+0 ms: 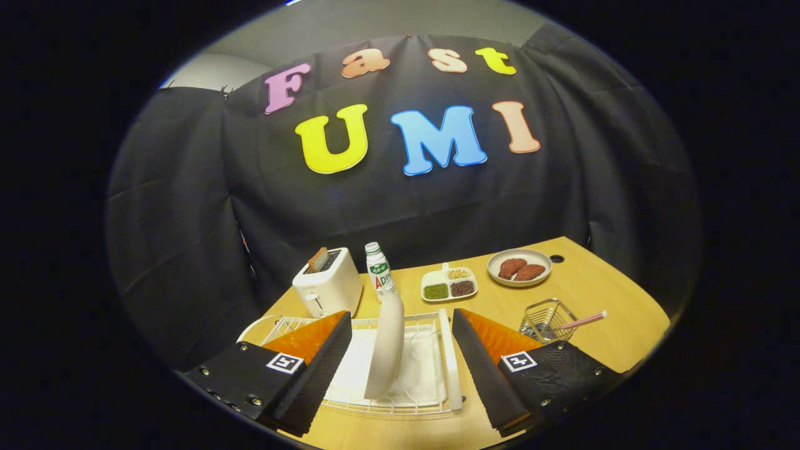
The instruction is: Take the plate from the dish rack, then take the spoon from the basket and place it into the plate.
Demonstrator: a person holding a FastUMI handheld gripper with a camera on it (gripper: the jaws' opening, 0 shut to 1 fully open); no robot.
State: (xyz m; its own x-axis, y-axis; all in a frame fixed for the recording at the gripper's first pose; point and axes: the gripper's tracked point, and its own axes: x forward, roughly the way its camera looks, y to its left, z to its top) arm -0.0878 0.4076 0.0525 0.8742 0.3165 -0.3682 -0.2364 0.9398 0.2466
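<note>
While the gripper (397, 369) fingers spread wide, plate (386, 347) upright in dish rack (451, 356), spoon (578, 322) bowl hidden in basket (545, 319).

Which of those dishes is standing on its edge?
The white plate in the dish rack, between the open gripper fingers. The compartment dish and patty plate lie flat.

We see our gripper (400, 359) as 2 wedge-shaped fingers (312, 365) with ribbed inner faces, spread apart. Each has a black textured mounting block with small bright screws and 1 square black-and-white marker (285, 362) on top.
</note>
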